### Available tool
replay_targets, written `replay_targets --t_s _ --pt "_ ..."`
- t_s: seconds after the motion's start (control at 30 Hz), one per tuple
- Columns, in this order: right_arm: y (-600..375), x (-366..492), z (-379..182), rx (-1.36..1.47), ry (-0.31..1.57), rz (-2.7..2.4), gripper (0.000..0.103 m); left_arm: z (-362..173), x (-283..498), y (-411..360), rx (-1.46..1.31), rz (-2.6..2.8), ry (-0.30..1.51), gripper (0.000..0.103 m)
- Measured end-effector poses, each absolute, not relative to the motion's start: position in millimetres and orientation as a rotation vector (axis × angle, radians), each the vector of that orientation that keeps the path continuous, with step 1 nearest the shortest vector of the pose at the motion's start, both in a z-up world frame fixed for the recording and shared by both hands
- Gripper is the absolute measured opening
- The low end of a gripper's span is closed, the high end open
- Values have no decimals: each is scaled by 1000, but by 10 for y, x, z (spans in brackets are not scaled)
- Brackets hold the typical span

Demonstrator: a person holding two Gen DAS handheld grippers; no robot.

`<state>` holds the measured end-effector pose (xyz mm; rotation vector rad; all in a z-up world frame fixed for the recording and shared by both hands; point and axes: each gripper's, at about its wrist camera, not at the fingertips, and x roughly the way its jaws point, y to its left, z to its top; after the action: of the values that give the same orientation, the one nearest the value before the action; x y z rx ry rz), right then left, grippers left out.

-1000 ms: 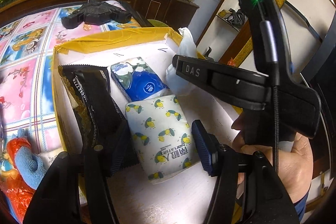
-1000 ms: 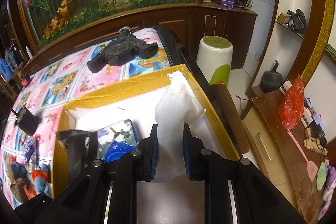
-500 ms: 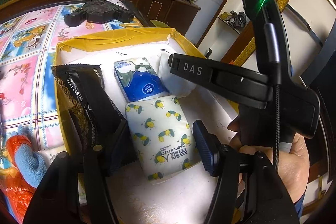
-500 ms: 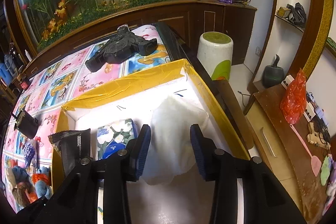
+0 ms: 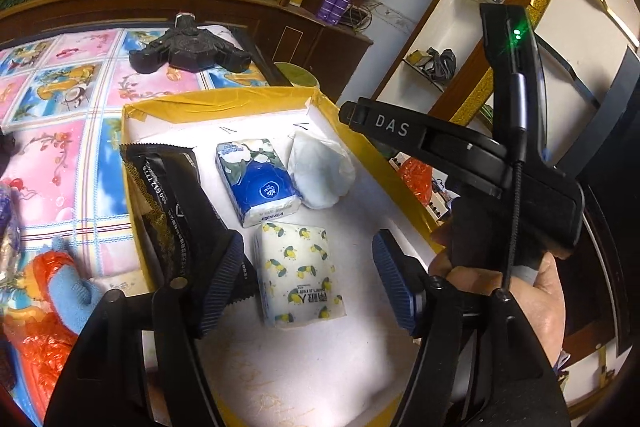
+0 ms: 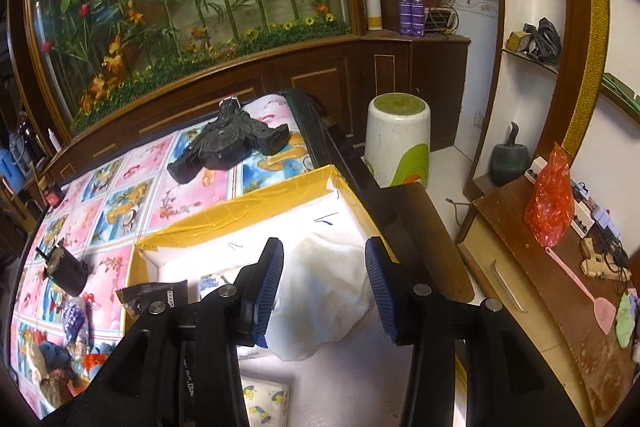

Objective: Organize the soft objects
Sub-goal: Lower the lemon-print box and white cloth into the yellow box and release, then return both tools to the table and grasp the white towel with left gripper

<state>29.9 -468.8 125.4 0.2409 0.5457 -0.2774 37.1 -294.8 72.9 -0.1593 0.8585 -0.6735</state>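
Note:
A yellow-rimmed box (image 5: 224, 99) with a white floor holds a black foil packet (image 5: 168, 195), a blue flowered tissue pack (image 5: 260, 183), a lemon-print tissue pack (image 5: 300, 275) and a white soft bundle (image 5: 320, 171). My left gripper (image 5: 308, 283) hangs over the lemon-print pack, its jaws opening and touching nothing. My right gripper (image 6: 324, 287) stands just behind the white bundle (image 6: 324, 291), which lies loose on the box floor at the far right; its jaws are opening and the pads are clear of the bundle. The right gripper's body (image 5: 460, 163) crosses the left wrist view.
The box sits on a flowered tablecloth (image 6: 132, 195). A black three-armed device (image 6: 228, 147) lies beyond it. Soft toys and an orange bag (image 5: 44, 291) lie left of the box. A white-and-green stool (image 6: 396, 143) and a wooden cabinet (image 6: 532, 291) stand to the right.
My right gripper let go of the white bundle, which dropped into the box's far right corner, and drew back. My left gripper's jaws spread wider and rose a little.

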Motion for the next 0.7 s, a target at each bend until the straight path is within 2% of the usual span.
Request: replay_targets --t_s 0.37,0.6,0.7 --pt "-4418 197 1208 211 548 -166 43 831 80 -2376 -130 -627 757 66" --pt "-4372 208 1191 191 564 -109 43 869 -68 -1674 -141 -539 670 66" --pt "-4365 208 1189 191 569 -106 43 886 -106 -1216 -203 -436 625 77"
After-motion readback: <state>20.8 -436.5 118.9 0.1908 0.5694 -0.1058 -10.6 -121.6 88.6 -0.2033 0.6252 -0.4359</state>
